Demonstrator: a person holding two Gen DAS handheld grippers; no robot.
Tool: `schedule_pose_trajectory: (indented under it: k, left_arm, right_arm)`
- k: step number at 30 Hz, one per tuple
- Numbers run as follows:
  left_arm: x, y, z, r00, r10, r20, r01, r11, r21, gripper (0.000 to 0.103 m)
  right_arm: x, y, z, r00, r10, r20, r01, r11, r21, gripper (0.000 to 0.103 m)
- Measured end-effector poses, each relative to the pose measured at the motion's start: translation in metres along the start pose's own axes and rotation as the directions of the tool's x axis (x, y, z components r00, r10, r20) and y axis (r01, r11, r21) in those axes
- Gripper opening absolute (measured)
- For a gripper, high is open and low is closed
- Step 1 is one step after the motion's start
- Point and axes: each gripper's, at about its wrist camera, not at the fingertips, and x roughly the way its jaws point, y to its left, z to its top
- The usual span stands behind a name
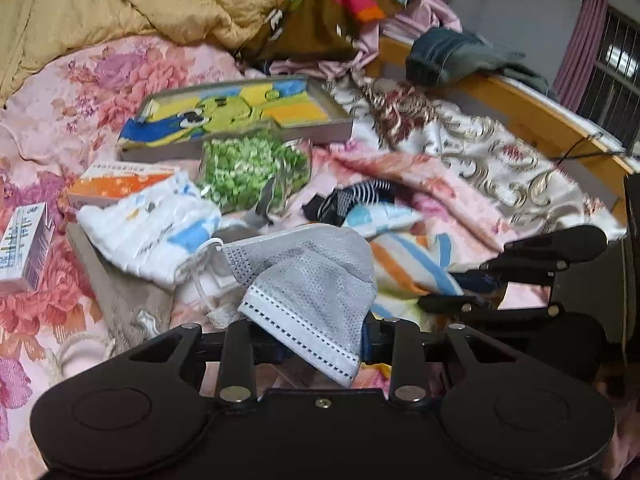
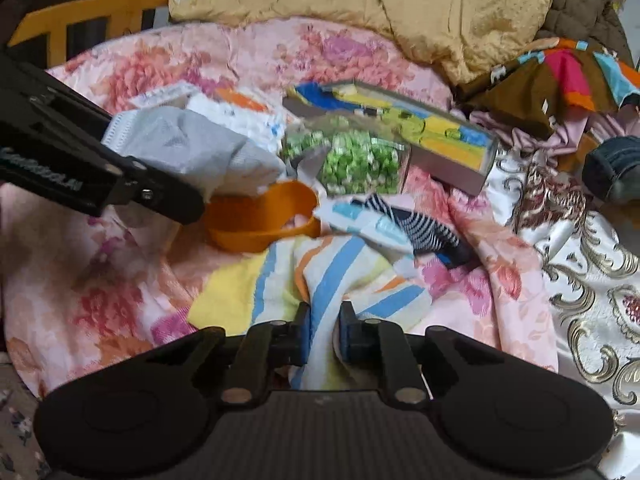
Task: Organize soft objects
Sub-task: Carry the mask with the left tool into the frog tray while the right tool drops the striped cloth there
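Observation:
A grey face mask hangs bunched between the fingers of my left gripper, which is shut on it just above the bed. The right wrist view shows the same mask sticking out of the left gripper at the left. My right gripper is shut on a fold of a towel with yellow, blue and orange stripes. That towel lies on the pink floral bedspread, and the right gripper reaches in from the right.
Beyond the mask lie a white padded pack, a bag of green sweets, a flat box with a cartoon cloth, an orange box, a striped sock and an orange ring. A yellow quilt and heaped clothes fill the back. The wooden bed rail runs along the right.

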Motion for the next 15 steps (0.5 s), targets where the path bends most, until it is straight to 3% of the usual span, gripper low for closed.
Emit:
schedule_pose_trajectory:
  k: [7,15]
  left_arm:
    - [-0.011,0.001,0.004,0.996,0.0,0.089,0.003,0.999,-0.037,0.034]
    - [-0.019,0.013,0.019,0.988,0.039,0.151,-0.027,0.996,-0.08,0.034]
  right_arm:
    - [-0.028,0.015,0.009,0.989,-0.01,0.149,0.021,0.997,-0.073,0.014]
    - [-0.047,0.011,0.037,0.954,-0.019,0.298,0.065,0.987,-0.145,0.014]
